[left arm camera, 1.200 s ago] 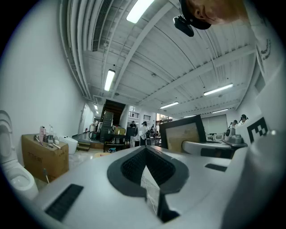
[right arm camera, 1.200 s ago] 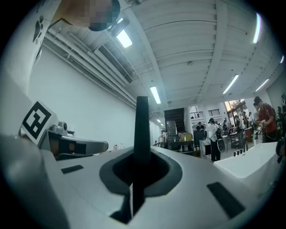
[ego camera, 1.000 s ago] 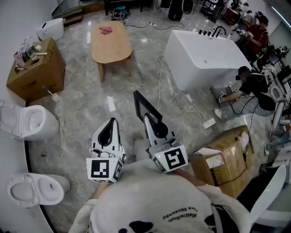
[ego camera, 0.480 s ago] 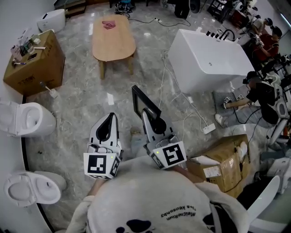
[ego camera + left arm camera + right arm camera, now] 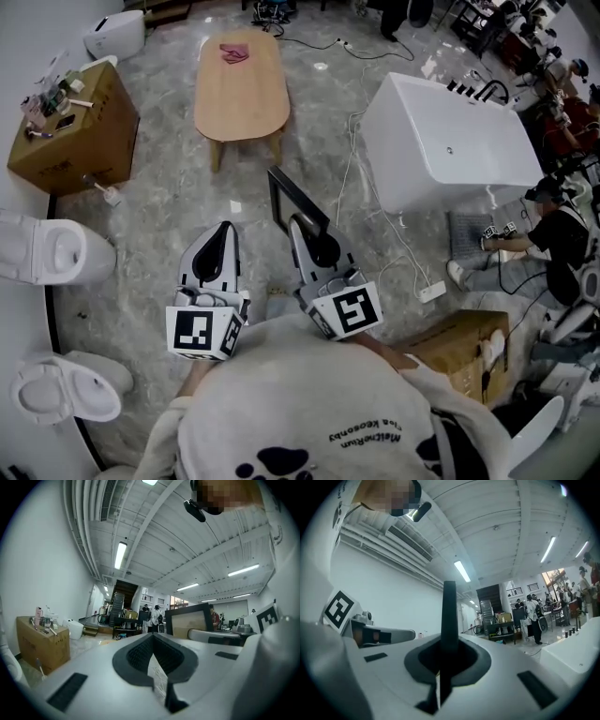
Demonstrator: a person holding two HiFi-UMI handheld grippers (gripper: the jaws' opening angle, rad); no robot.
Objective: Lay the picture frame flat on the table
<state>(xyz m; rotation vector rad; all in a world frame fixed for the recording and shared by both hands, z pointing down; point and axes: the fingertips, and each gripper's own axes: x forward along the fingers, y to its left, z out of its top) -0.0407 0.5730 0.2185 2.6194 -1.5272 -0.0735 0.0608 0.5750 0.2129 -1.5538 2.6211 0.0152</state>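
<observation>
Jaws of left gripper (image 5: 223,232) pressed together, nothing between them. Jaws of right gripper (image 5: 307,230) nipped tight on lower edge of picture frame (image 5: 289,199).
White bathtub (image 5: 450,141) on marble floor (image 5: 178,211), right of grippers.
Oval wooden counter (image 5: 240,94) ahead, well apart from both grippers.
Cardboard box (image 5: 80,141) left of counter; toilet (image 5: 42,248) nearer, at left.
Picture frame held in air above floor, rising tilted from right jaws, short of counter's near end; seen edge-on in right gripper view.
Pink cloth (image 5: 234,52) at counter's far end.
</observation>
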